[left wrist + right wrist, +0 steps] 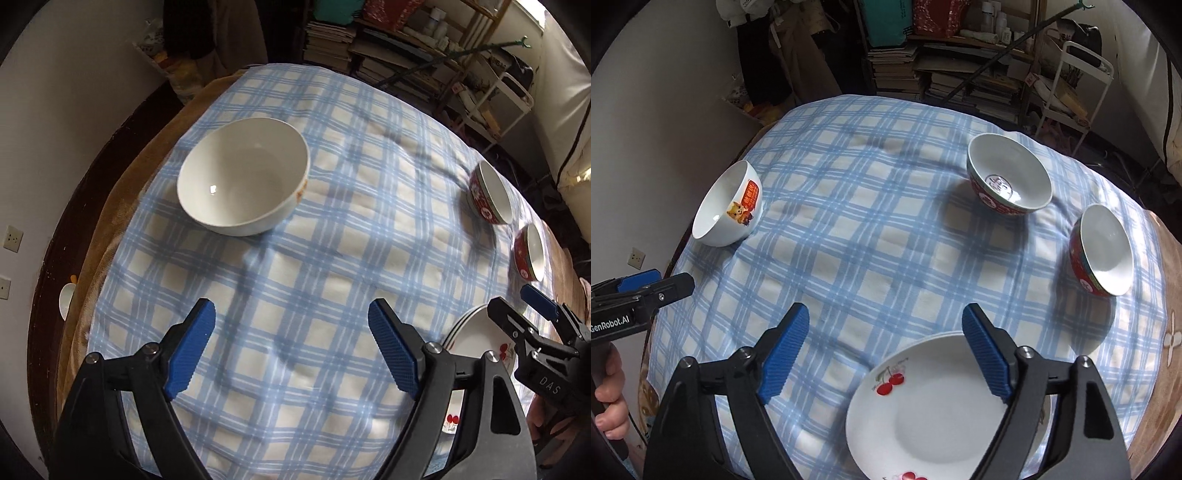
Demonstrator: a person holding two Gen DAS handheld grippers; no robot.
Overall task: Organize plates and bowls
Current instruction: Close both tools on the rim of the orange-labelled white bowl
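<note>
Plates (934,410) lay directly under my right claw (886,347), cherry-printed, what looked like a second rim showing beneath the top one. Right jaws stood wide apart, holding nothing; the right pad overlapped the plates' far rim in view, contact not certain. My left claw (291,347) hung off to that claw's left, also spread wide and empty, above bare checked cloth (295,258).

Ahead-left of the left claw: the white bowl (243,175), upright, well apart from everything else. Ahead-right of the right claw: two red bowls, the far one (1010,173) and the near one (1102,251), close together but not touching.

Judgement: stacking bowls seemed the step in hand. The red pair likely nest; the white one looked wider, so better as the base. For a good pick, pinch one wall at the rim, lift straight, lower gently. The cloth was wrinkled and soft, so a dragged bowl could tip.
</note>
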